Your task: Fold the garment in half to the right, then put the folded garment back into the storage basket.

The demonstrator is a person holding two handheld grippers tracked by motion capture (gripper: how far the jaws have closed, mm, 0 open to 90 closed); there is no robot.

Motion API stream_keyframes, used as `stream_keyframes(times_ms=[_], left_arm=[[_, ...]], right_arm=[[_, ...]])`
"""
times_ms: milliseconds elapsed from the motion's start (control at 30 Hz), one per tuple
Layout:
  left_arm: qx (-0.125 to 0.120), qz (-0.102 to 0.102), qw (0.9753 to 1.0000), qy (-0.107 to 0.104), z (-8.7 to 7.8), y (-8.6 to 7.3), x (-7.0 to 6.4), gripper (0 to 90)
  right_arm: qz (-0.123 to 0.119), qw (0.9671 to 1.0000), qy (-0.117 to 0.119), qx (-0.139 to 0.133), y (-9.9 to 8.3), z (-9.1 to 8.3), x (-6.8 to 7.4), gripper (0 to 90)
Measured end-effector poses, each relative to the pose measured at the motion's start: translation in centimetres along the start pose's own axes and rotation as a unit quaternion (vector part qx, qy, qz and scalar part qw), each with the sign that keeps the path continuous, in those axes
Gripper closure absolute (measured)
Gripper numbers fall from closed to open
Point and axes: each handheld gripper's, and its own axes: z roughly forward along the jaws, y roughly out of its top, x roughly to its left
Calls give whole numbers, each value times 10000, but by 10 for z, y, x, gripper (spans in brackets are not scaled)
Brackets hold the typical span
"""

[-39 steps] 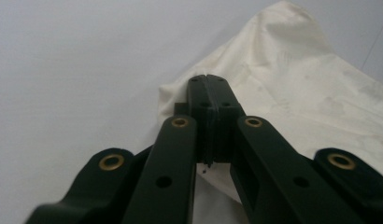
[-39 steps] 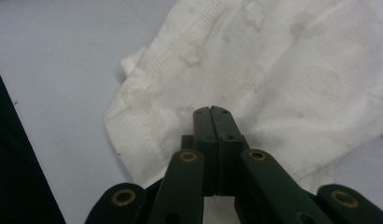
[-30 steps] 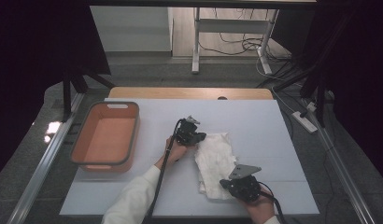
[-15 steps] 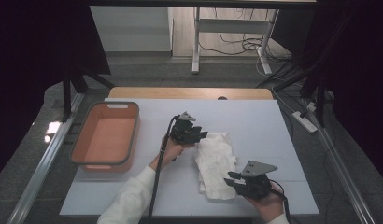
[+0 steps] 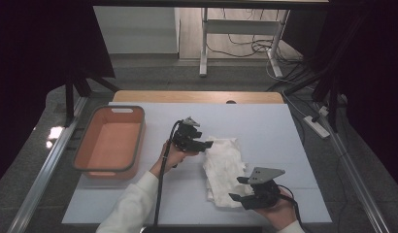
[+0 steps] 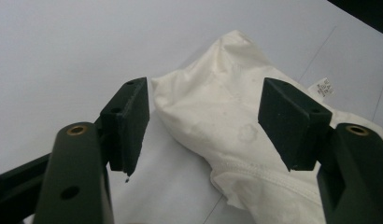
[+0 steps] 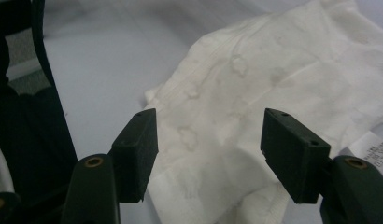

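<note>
**Two open grippers at either end of a white garment on a pale table**

A crumpled white garment (image 5: 225,170) lies on the pale grey-white sheet (image 5: 265,126) that covers the table, a little right of the middle and towards the near edge. It is folded roughly into a long strip running from far to near. A small printed label (image 6: 324,87) shows at one edge of the cloth.

The left gripper (image 5: 203,144) sits at the far end of the garment, its jaws spread wide with nothing between them; in the left gripper view the cloth's corner lies just beyond and between the two black jaws. The right gripper (image 5: 240,189) is at the near end, jaws likewise wide apart and empty, with the cloth's hem lying below them in the right gripper view. A grey three-cornered plate (image 5: 265,174) tops it.

An orange tub (image 5: 109,143) with a grey rim stands on the left part of the table, well apart from the garment. A strip of bare wood (image 5: 153,96) shows along the table's far edge. Beyond lies a grey floor, a white desk frame (image 5: 204,43) with cables (image 5: 245,47) under it, and dark curtains at both sides. A power strip (image 5: 318,126) lies on the floor at the right.
</note>
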Motion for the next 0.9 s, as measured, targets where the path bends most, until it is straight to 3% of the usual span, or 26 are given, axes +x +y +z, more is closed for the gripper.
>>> stream_keyframes(times_ms=[467,633,800,900], left_arm=[[75,8,10000,-2,4,0,0,322],[113,-35,9999,30,5,-1,1,313],[120,-40,9999,20,6,-1,1,313],[136,-38,9999,9,8,-1,0,311]], right_arm=[[-572,9960,292,623,4,15,10,336],[-814,9918,378,913,5,24,16,327],[-997,9867,324,1246,4,38,16,306],[-1106,9849,218,1312,5,45,14,304]])
